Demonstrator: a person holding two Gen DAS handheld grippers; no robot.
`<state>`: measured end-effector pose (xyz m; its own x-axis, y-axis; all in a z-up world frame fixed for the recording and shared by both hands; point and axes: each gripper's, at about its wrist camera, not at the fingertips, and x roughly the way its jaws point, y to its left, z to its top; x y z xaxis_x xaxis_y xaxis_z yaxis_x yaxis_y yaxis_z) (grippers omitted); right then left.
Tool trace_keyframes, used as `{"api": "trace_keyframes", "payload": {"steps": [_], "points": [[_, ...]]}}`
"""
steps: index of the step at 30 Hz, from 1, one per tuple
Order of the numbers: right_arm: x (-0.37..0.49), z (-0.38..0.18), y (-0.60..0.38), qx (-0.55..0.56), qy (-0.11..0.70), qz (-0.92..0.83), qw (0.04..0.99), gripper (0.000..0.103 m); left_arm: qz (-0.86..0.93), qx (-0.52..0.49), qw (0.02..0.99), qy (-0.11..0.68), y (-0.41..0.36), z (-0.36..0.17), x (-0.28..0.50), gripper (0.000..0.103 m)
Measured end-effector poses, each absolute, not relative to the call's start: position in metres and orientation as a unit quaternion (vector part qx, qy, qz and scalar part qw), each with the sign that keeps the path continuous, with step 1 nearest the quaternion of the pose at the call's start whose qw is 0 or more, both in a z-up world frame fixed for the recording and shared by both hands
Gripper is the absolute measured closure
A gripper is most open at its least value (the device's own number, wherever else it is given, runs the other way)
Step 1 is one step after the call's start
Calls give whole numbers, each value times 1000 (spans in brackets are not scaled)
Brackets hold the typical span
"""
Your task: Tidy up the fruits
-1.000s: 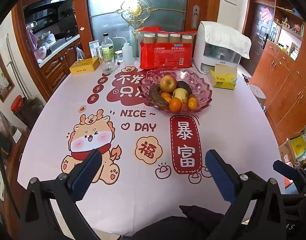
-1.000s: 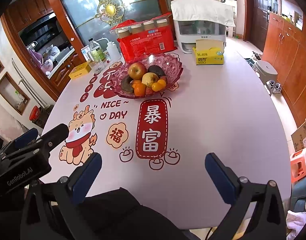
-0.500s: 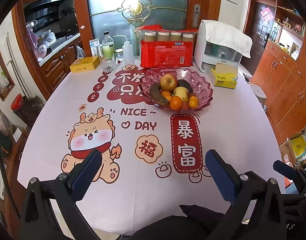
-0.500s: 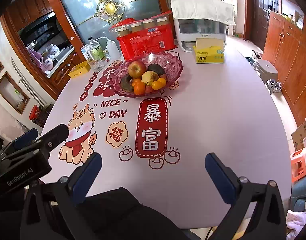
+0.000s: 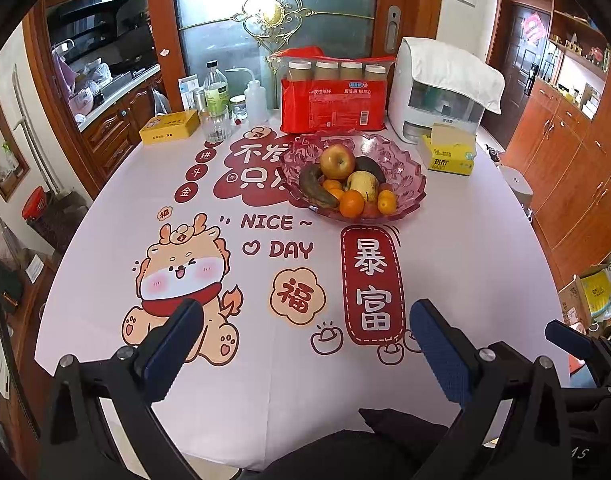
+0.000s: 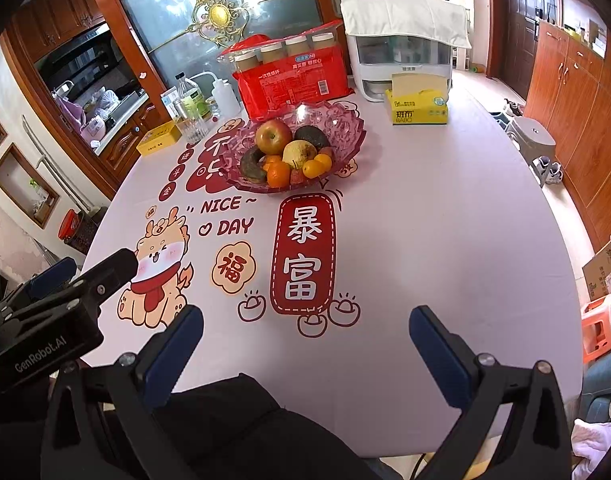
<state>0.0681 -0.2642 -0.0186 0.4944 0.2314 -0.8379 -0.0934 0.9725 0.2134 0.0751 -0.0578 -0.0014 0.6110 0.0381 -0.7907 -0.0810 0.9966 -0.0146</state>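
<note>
Far ahead of the left gripper (image 5: pixel 305 340), a bit to its right, sits the pink glass bowl (image 5: pixel 413 172) on the surface (image 5: pixel 465 264). It is full of round, smooth fruits (image 5: pixel 351 184), with a long dark banana (image 5: pixel 315 192) lying slantwise. This gripper is wide open and holds nothing.

Seen from the right gripper (image 6: pixel 305 340), the bowl (image 6: pixel 345 128) lies far ahead, slightly left. That gripper is wide open too. Both look about equally far away.

One bowl (image 5: pixel 409 168), one apple (image 5: pixel 337 162), one banana (image 5: pixel 315 192), four oranges (image 5: pixel 351 203).
</note>
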Motion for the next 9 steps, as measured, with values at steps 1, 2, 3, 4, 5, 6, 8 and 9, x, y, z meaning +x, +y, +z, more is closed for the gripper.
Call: {"api": "trace_keyframes", "payload": {"steps": [1, 2, 3, 4, 5, 6, 8, 9], "points": [[68, -19, -264, 70, 494, 94, 862, 0, 33, -24, 897, 440, -58, -1, 75, 1], [67, -19, -264, 70, 494, 94, 861, 0, 33, -25, 897, 440, -57, -1, 76, 1], [69, -19, -264, 70, 494, 95, 861, 0, 33, -25, 897, 440, -57, -1, 76, 1], [68, -19, -264, 70, 494, 94, 861, 0, 33, -25, 897, 440, -57, -1, 76, 1], [69, -18, -265, 70, 494, 95, 861, 0, 32, -25, 897, 440, -58, -1, 76, 1], [69, -18, -265, 70, 494, 95, 861, 0, 32, -26, 897, 440, -57, -1, 76, 1], [69, -18, -265, 70, 495, 94, 861, 0, 32, -26, 896, 442, -57, -3, 74, 1], [67, -20, -264, 70, 496, 94, 861, 0, 32, -27, 896, 443, -57, -3, 73, 1]]}}
